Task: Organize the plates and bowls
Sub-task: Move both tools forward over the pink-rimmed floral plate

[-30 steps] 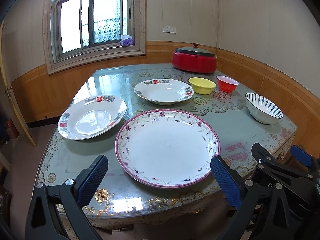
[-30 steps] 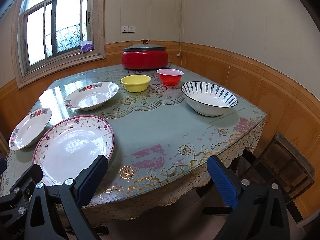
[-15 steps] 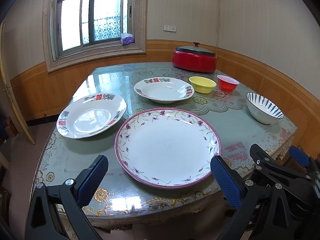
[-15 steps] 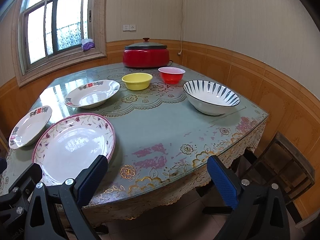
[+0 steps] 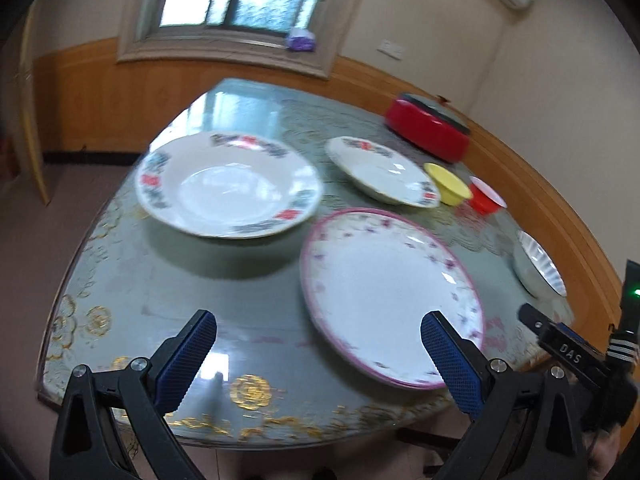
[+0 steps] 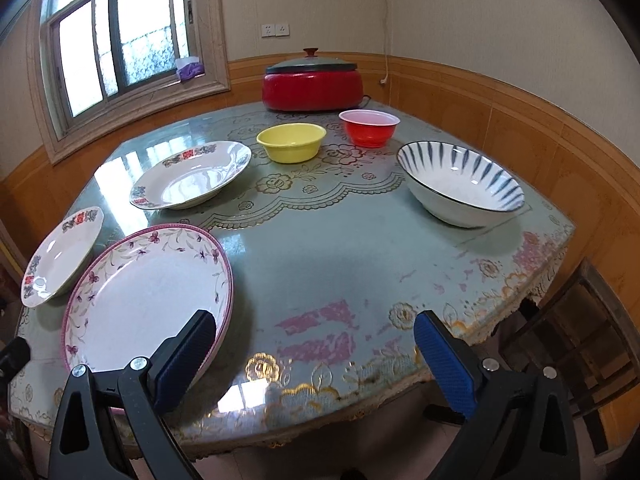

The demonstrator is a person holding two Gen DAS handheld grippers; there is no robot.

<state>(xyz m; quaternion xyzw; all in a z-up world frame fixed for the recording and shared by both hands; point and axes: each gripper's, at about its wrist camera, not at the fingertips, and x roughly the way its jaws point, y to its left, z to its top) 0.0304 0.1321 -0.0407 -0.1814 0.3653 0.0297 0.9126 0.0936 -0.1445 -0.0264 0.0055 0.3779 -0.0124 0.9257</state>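
Hovering at the near edge of the table [image 6: 328, 248], both tools hung empty, so the sorting looked not yet begun. The left gripper [image 5: 318, 350] had its blue fingers spread wide, framing the gap between two plates, and the right gripper [image 6: 316, 346] was equally wide over bare tablecloth at the bottom of its frame.

The pink-rimmed plate [image 6: 148, 292], the largest and flattest, lay at lower left in the right view, its rim just behind that gripper's left pad; as the broadest piece it seemed the natural base for a stack. Left of it sat a deep plate with red and blue motifs [image 5: 228, 188], filling the centre left of the left view, tilted towards it by the lens and blurred. Its matching twin [image 6: 192, 174] rested further back, apart from the others.

The bowls were grouped on the other side: a yellow bowl [image 6: 291, 142] and a red bowl [image 6: 369, 127] side by side at upper centre, and a striped bowl [image 6: 460, 184] alone at right. They would probably nest by size.

The table wore a glossy green floral cover that reflected the window [image 6: 120, 48] at upper left. A red lidded cooker [image 6: 312, 84] stood at the far edge against wood-panelled walls, and a wooden chair [image 6: 576, 344] showed at lower right.
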